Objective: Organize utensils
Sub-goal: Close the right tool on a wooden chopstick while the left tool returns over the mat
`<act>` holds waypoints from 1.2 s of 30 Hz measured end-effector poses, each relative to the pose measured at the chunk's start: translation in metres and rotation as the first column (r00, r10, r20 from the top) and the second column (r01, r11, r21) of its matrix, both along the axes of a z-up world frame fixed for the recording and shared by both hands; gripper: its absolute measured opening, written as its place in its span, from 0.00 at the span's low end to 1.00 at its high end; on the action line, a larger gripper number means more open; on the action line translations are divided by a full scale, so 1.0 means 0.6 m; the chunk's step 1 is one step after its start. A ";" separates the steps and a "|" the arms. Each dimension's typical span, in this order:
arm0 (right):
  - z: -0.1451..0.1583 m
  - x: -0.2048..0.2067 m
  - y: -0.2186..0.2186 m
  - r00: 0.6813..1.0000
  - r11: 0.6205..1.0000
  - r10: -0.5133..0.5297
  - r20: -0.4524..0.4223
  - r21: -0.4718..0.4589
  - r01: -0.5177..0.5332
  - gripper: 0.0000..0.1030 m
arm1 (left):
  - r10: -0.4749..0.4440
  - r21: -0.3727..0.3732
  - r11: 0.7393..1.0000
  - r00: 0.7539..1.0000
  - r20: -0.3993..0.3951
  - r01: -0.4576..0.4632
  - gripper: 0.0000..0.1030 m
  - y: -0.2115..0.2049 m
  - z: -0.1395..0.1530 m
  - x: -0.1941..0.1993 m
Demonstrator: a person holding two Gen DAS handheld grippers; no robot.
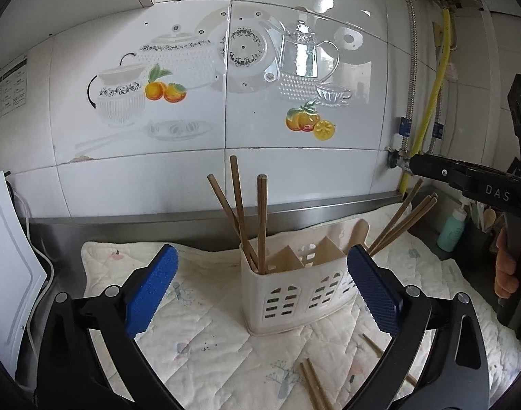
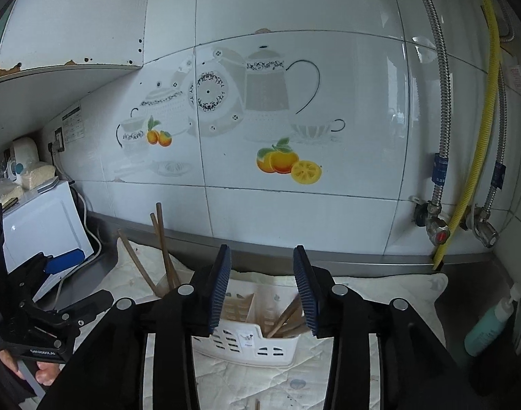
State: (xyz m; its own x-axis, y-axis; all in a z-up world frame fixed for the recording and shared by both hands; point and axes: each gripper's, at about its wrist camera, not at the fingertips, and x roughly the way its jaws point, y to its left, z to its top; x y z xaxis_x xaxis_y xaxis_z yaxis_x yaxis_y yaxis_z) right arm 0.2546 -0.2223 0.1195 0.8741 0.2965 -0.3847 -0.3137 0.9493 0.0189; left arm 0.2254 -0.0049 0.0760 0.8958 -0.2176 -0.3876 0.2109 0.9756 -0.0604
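A cream-white plastic utensil caddy with arched cut-outs and inner dividers stands upright on a pale quilted cloth with small printed motifs, which covers the steel surface in front of the tiled wall. Three brown wooden chopsticks stand in the caddy's left end compartment, leaning slightly apart at their tops. Another bunch of brown chopsticks leans out to the right from the far end compartment. A few loose brown chopsticks lie flat on the cloth in front of the caddy, near the lower edge of the left wrist view.

The left gripper hangs just in front of the caddy, its blue ribbed fingers spread wide with nothing between them and touching nothing. The right gripper is above the caddy's right part, its dark blue ribbed fingers partly spread and apart from the chopsticks in the compartment below; nothing is pinched. A hand grips the right gripper's handle at the right edge of the left wrist view.

A white appliance stands to the left of the cloth, and a teal pump bottle to the right. Braided metal hoses and a yellow corrugated hose run down the wall, which has printed teapot and orange tiles.
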 end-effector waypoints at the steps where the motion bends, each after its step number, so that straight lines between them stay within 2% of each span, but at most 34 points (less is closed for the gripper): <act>1: -0.002 -0.012 -0.002 1.000 1.000 -0.004 0.004 -0.005 0.004 0.37 | -0.004 -0.009 1.000 1.000 -0.005 0.004 0.95 0.004 -0.003 -0.007; 5: -0.024 -0.077 -0.016 1.000 1.000 -0.011 -0.006 -0.005 0.011 0.44 | 0.002 -0.015 1.000 0.999 -0.034 -0.003 0.95 0.014 -0.020 -0.036; 9: -0.078 -0.152 -0.028 0.999 0.999 -0.026 -0.033 -0.049 0.024 0.49 | 0.019 -0.009 1.000 0.999 -0.039 -0.019 0.95 0.019 -0.042 -0.080; 13: -0.164 -0.223 -0.031 0.994 0.991 -0.052 -0.093 -0.128 0.040 0.49 | 0.007 -0.006 1.000 0.998 -0.062 -0.007 0.95 0.017 -0.071 -0.126; 15: -0.211 -0.252 -0.035 0.988 0.991 -0.056 -0.145 -0.132 0.037 0.49 | 0.019 -0.022 1.000 0.999 -0.040 -0.020 0.95 0.020 -0.087 -0.156; 17: -0.254 -0.279 -0.040 0.980 0.991 -0.067 -0.185 -0.124 0.044 0.49 | 0.037 -0.008 0.999 0.998 -0.053 -0.037 0.95 0.016 -0.103 -0.179; 19: -0.290 -0.298 -0.046 0.975 0.991 -0.080 -0.209 -0.126 0.054 0.44 | 0.009 0.000 1.000 0.997 -0.079 -0.009 0.95 0.012 -0.118 -0.197; 23: -0.338 -0.319 -0.058 0.962 0.990 -0.109 -0.250 -0.109 0.084 0.41 | 0.025 0.024 0.999 0.995 -0.096 -0.023 0.95 0.003 -0.151 -0.236; 29: -0.371 -0.326 -0.065 0.955 0.991 -0.113 -0.274 -0.096 0.090 0.33 | 0.056 -0.014 0.998 0.985 -0.165 -0.059 0.95 0.010 -0.201 -0.270; 31: -0.379 -0.326 -0.066 0.952 0.992 -0.112 -0.285 -0.095 0.089 0.26 | 0.068 -0.009 0.997 0.981 -0.180 -0.070 0.95 0.010 -0.216 -0.280; 36: -0.389 -0.324 -0.066 0.950 0.992 -0.111 -0.293 -0.090 0.089 0.24 | 0.069 0.027 0.998 0.971 -0.230 -0.065 0.95 0.000 -0.252 -0.294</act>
